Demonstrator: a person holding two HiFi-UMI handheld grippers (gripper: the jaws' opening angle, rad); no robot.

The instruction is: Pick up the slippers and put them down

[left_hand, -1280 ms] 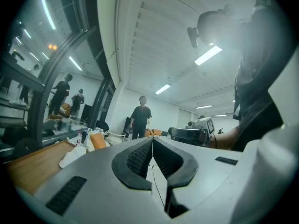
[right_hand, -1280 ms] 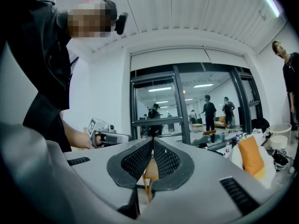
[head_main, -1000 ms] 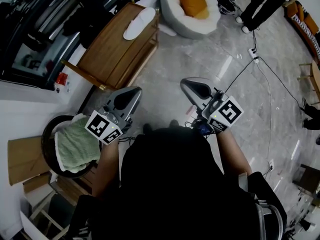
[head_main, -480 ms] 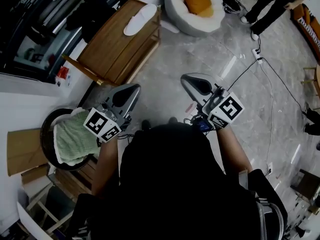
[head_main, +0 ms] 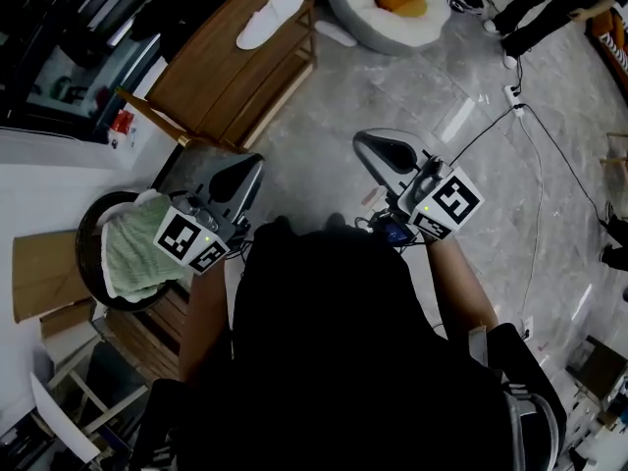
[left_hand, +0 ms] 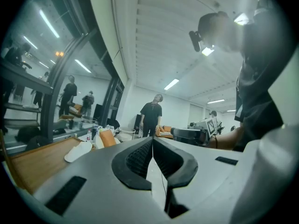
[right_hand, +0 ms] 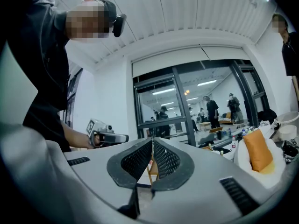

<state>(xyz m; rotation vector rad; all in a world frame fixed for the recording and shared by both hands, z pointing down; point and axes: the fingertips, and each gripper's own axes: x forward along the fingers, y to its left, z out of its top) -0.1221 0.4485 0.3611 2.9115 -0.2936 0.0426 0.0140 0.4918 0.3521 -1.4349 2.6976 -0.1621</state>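
Observation:
A white slipper [head_main: 267, 18] lies on the wooden table [head_main: 221, 81] at the top of the head view, and shows low at the left of the left gripper view [left_hand: 78, 150]. A second white shape [head_main: 335, 33], perhaps the other slipper, lies on the floor beside the table. My left gripper [head_main: 245, 170] is held level, well short of the table, its jaws shut with nothing between them [left_hand: 152, 141]. My right gripper [head_main: 378, 148] is beside it over the grey floor, also shut and empty [right_hand: 152, 146].
A dark basket [head_main: 93, 226] holding a green towel stands at my left, with a cardboard box [head_main: 39, 273] beside it. A white beanbag with an orange cushion [head_main: 392, 8] sits past the table. A cable [head_main: 525, 145] and power strip [head_main: 512, 93] cross the floor at the right. A person [head_main: 535, 8] stands at the far right.
Both grippers have shifted slightly together, still shut and empty. The table, slipper and beanbag now sit higher in the head view.

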